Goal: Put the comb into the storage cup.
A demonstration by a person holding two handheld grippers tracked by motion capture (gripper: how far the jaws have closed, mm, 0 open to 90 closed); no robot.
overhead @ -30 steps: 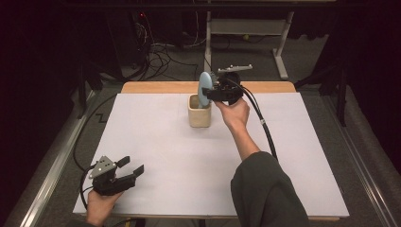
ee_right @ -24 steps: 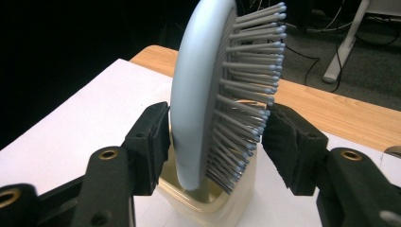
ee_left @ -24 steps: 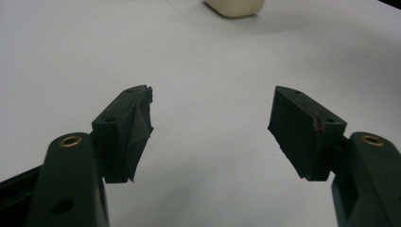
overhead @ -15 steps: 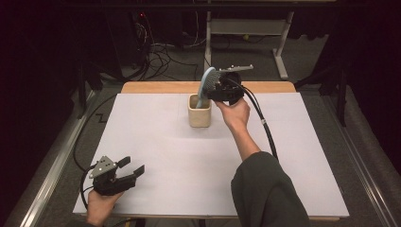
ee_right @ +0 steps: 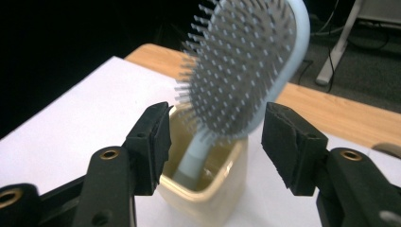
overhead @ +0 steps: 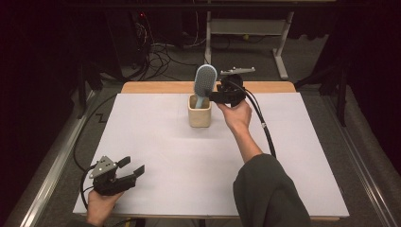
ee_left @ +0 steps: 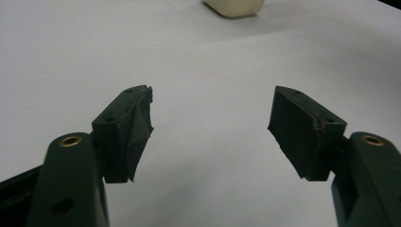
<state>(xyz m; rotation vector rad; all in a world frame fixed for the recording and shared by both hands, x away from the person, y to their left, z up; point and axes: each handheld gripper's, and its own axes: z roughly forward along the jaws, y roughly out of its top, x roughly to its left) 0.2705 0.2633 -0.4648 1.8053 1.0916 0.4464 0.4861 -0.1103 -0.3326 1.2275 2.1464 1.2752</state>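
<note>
My right gripper (overhead: 213,98) hangs at the far side of the table (overhead: 156,137), just beside the cream cup (overhead: 199,111), and in its own view its jaws stand wide apart with nothing pinched between them. The blue hairbrush (ee_right: 246,61) stands handle-down in that cup (ee_right: 208,184), leaning a little, its bristled head rising above the rim right in front of my open jaws (the bristles face me, and neither pad touches it as far as I can see). From above, the hairbrush (overhead: 204,82) sits just to the left of that gripper's tips, the cup directly below it. My left gripper (overhead: 130,172) rests low at the near left corner of the white sheet (overhead: 293,142), well apart from the cup, held in my left hand (overhead: 100,205). Its jaws are also spread wide and hold nothing; between them I see plain white sheet (ee_left: 208,118), with the cup's base (ee_left: 234,7) far ahead at the top edge of that view.
</note>
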